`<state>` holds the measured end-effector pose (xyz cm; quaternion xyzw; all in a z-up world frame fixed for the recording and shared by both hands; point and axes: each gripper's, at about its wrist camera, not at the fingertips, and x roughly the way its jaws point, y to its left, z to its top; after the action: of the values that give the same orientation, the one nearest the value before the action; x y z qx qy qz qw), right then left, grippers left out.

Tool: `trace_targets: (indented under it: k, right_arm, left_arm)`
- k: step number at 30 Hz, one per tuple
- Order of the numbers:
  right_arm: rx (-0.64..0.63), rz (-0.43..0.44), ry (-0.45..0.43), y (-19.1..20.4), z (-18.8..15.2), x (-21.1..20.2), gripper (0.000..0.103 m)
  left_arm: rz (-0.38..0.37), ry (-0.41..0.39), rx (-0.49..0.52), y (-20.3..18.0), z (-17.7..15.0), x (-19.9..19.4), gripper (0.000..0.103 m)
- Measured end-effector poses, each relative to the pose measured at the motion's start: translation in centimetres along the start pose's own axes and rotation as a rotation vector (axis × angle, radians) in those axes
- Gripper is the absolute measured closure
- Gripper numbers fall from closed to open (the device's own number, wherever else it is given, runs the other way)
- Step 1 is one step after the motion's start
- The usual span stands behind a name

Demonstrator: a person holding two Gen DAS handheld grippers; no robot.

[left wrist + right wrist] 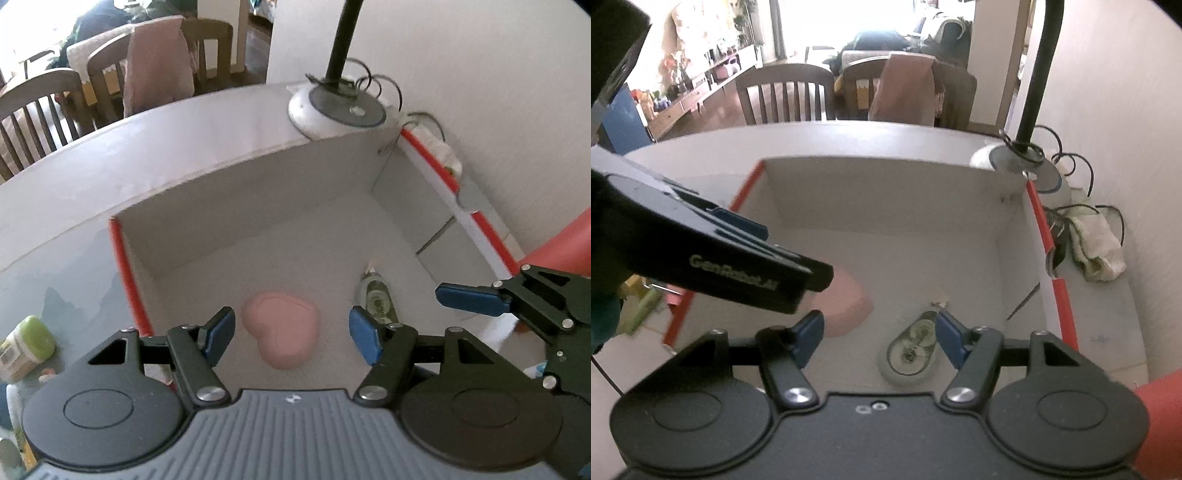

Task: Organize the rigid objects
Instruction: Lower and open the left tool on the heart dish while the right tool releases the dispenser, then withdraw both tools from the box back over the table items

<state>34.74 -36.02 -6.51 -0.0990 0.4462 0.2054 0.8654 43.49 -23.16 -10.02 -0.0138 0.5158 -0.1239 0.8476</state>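
A white cardboard box (258, 199) with red-taped edges stands open on the table; it also shows in the right wrist view (886, 192). Inside lie a pink heart-shaped object (282, 334) (846, 306) and a clear correction-tape dispenser (376, 295) (912, 350). My left gripper (291, 334) is open and empty, hovering over the pink heart. My right gripper (879, 338) is open and empty above the dispenser; it also shows at the right of the left wrist view, where I see one blue finger (469, 297). The left gripper's body crosses the right wrist view.
A white lamp base (336, 110) with a black pole and cables stands behind the box. A crumpled cloth (1097, 247) lies right of it by the wall. A green-lidded container (27, 345) and small items lie left of the box. Wooden chairs (785, 96) stand beyond the table.
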Motion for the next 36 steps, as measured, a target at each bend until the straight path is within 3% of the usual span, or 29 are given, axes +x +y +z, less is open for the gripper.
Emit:
trace_targets:
  k: [16,36]
  right_arm:
    - [-0.022,0.066,-0.11,6.6,0.4,-5.1,0.026]
    - [-0.069,0.161,-0.214,18.1,-2.3,-6.4,0.012]
  left_arm:
    - [0.0,-0.169,-0.068,4.9,-5.0,-11.0,0.035]
    - [0.067,-0.308,-0.17,14.8,-18.0,-21.0,0.022]
